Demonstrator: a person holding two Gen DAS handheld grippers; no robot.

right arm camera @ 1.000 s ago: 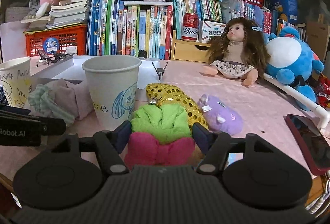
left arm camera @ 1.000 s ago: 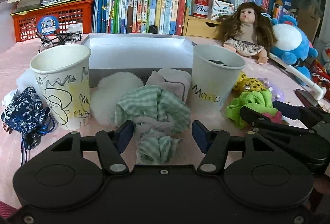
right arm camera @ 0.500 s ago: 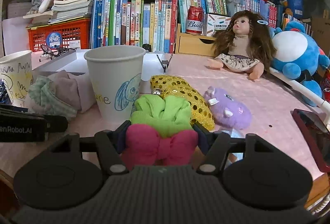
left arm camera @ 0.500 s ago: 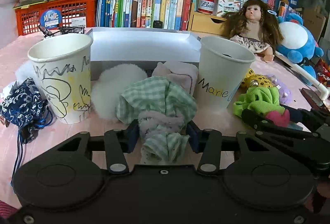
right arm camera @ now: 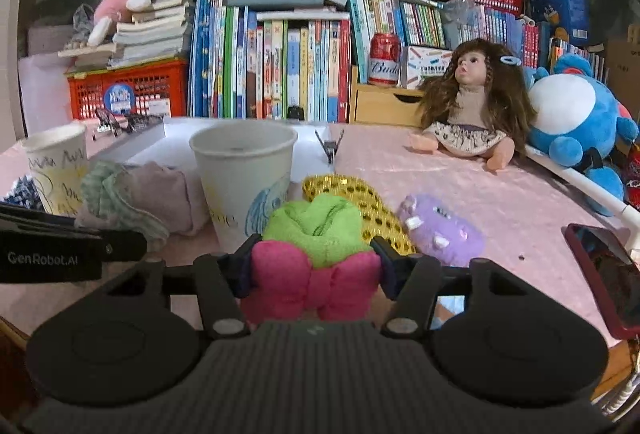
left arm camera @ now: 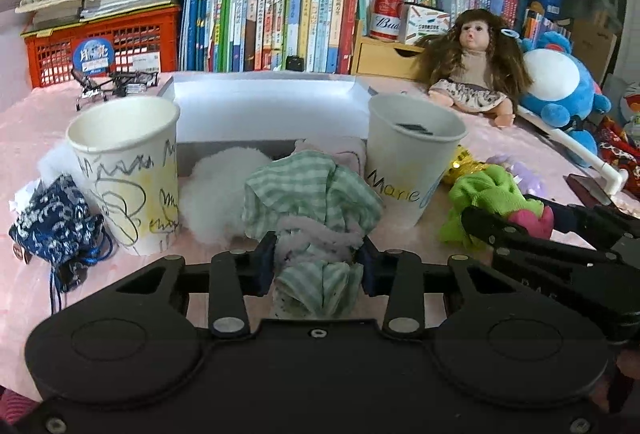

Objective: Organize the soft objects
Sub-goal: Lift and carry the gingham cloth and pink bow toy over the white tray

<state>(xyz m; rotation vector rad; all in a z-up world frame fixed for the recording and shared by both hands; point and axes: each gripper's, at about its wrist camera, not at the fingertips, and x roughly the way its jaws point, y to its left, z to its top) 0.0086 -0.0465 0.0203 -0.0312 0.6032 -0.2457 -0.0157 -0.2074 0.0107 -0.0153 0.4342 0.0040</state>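
My left gripper [left arm camera: 318, 270] is shut on a green-and-white checked cloth [left arm camera: 312, 194], which lies bunched on the pink table between two paper cups. My right gripper [right arm camera: 314, 268] is shut on a pink-and-green plush toy [right arm camera: 314, 254] and holds it just right of the "Marie" cup [right arm camera: 244, 178]. The same toy shows in the left wrist view [left arm camera: 492, 196]. A white fluffy ball [left arm camera: 218, 194] and a pale pink cloth [left arm camera: 336, 150] lie behind the checked cloth. A white tray [left arm camera: 264, 106] stands behind them.
A scribbled paper cup [left arm camera: 128, 170] stands left, with a blue patterned pouch [left arm camera: 56, 222] beside it. A gold sequin pouch [right arm camera: 352, 198] and a purple plush [right arm camera: 440, 230] lie right of the toy. A doll [right arm camera: 472, 106], a blue plush [right arm camera: 576, 130], a red phone [right arm camera: 608, 270] and books stand behind.
Both grippers have closed: the left on the checked cloth, the right on the pink-and-green toy. Both views have risen slightly.
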